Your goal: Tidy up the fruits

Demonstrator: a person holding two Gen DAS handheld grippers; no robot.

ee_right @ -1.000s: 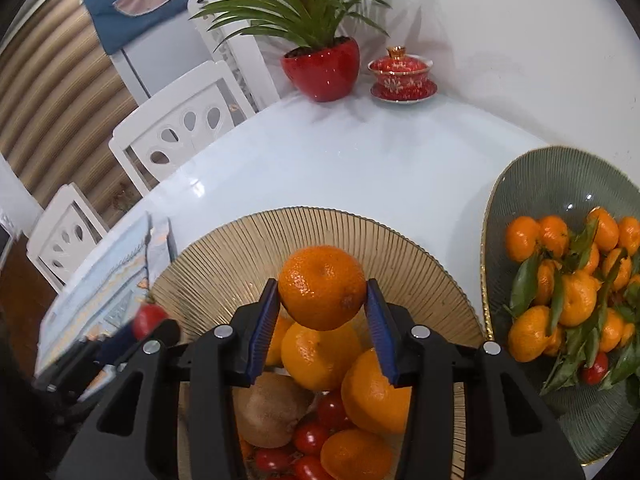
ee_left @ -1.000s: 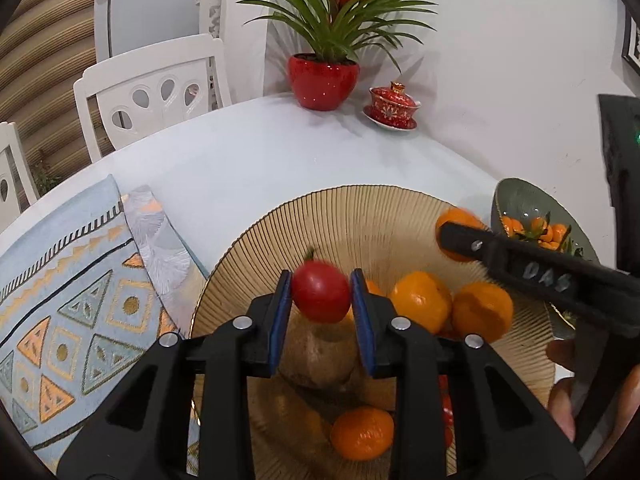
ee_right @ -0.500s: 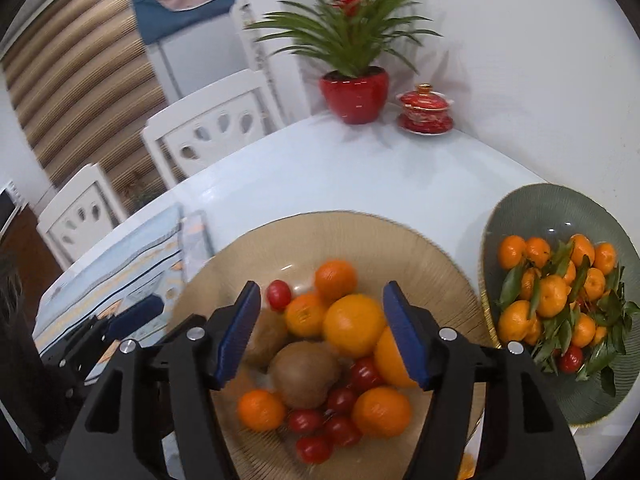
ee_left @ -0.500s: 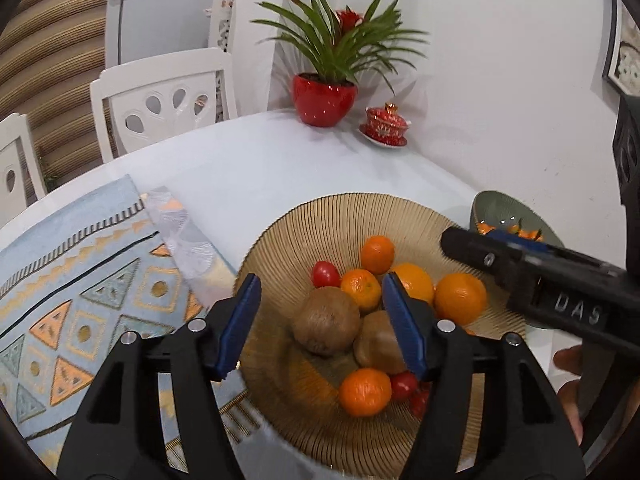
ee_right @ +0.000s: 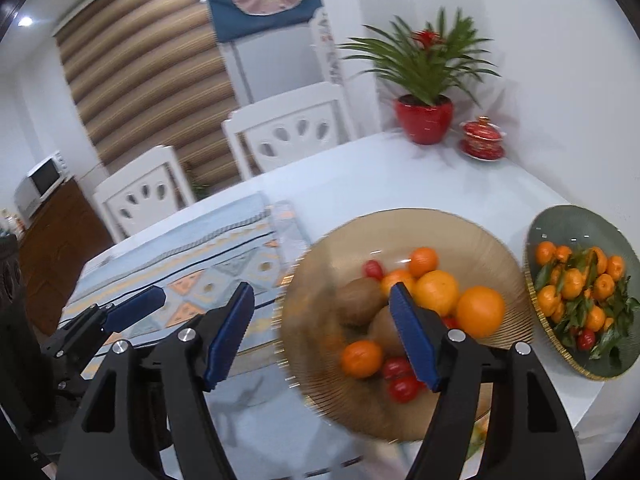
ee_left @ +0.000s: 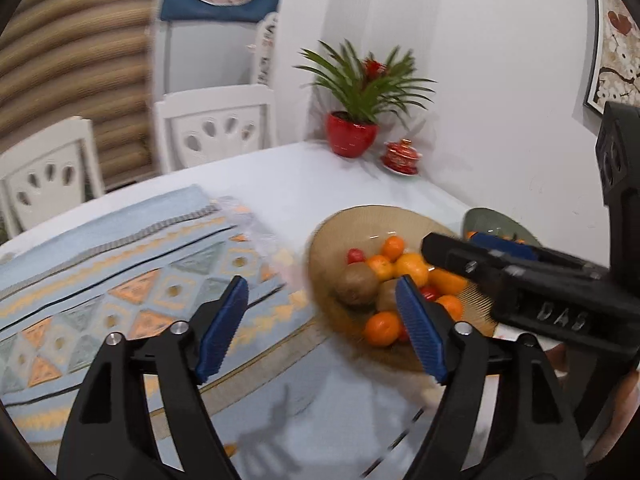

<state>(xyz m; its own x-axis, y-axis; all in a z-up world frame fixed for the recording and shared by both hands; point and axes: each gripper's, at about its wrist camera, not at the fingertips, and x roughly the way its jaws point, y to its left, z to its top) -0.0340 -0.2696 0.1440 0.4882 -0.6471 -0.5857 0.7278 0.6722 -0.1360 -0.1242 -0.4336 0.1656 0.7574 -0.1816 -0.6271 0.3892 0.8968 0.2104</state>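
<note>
Looks like a home dining room. There's a white table [ee_right: 360,176] with carved white chairs [ee_right: 292,128], a potted plant [ee_right: 424,80], striped blinds [ee_right: 148,64], and a microwave [ee_right: 40,184] on a wooden sideboard [ee_right: 56,248].

The ribbed amber bowl [ee_right: 472,236] holds orange, red and brown fruit. The cloth [ee_left: 120,264] is pale blue with orange-and-grey triangles.

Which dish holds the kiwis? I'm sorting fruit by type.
The amber ribbed plate: two brown kiwis lie there. The green dish has only leafy mandarins and small red fruits.
</note>
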